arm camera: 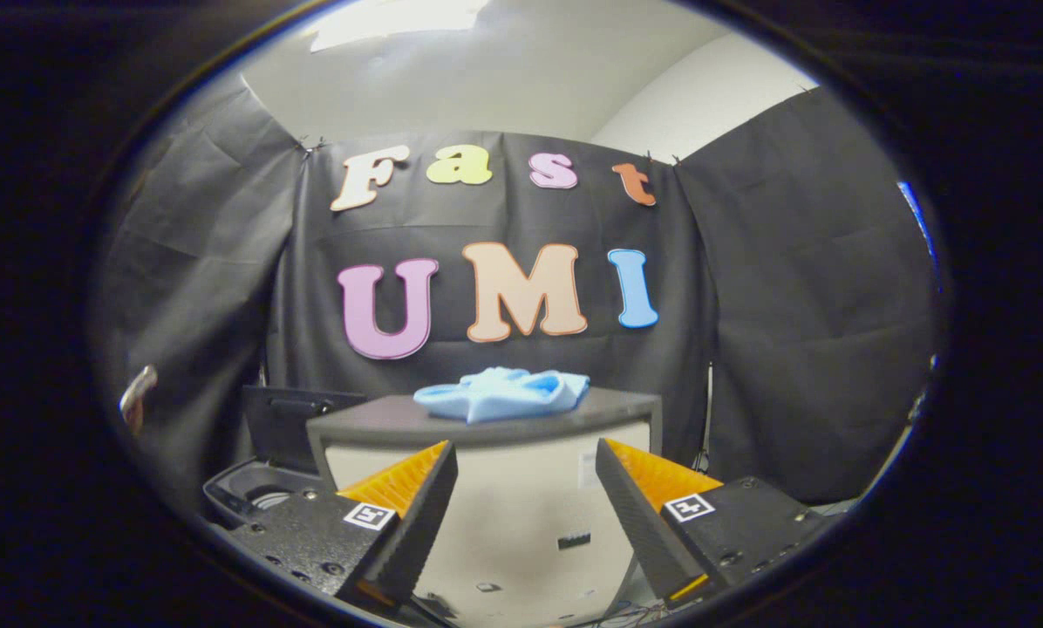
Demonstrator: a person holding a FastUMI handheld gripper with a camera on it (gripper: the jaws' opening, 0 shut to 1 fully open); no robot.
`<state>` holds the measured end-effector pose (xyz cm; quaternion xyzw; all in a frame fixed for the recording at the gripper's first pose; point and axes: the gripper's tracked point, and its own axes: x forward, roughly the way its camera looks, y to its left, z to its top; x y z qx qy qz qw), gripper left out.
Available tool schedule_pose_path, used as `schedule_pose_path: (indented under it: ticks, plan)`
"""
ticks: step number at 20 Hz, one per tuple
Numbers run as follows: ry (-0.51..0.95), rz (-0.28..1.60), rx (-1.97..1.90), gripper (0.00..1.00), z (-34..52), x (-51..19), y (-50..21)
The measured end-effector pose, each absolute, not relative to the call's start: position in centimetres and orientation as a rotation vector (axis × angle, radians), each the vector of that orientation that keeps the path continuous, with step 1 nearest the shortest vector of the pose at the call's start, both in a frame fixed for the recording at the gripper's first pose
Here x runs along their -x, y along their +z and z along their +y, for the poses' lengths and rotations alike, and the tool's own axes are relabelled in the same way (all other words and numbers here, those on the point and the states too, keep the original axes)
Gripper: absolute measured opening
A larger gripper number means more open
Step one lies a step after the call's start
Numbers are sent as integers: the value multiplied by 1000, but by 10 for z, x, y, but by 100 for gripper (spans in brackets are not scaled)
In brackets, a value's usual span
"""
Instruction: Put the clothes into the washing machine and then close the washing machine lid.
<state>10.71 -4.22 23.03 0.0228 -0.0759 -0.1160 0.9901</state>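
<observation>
Light blue cloth (pixel 502 393) crumpled on the dark top of a pale box (pixel 487 488), at 12 o'clock from the gripper (pixel 526 462), beyond the fingertips and well apart from them. Jaws spread wide, holding nothing, box front showing between. Washer (pixel 260 493) at 10 o'clock, low beside the box, its lid (pixel 290 419) standing open. Black cloth wall (pixel 800 305) behind.
</observation>
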Motion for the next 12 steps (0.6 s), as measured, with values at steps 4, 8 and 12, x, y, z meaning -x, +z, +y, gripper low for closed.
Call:
schedule_pose_path:
  ticks: [4, 8, 12]
  plan:
    - [-238, -78, -79, 97, -44, -173, 289]
    - [-304, 10, -61, 97, -62, -229, 305]
    - [-333, 174, -48, 97, -68, -276, 278]
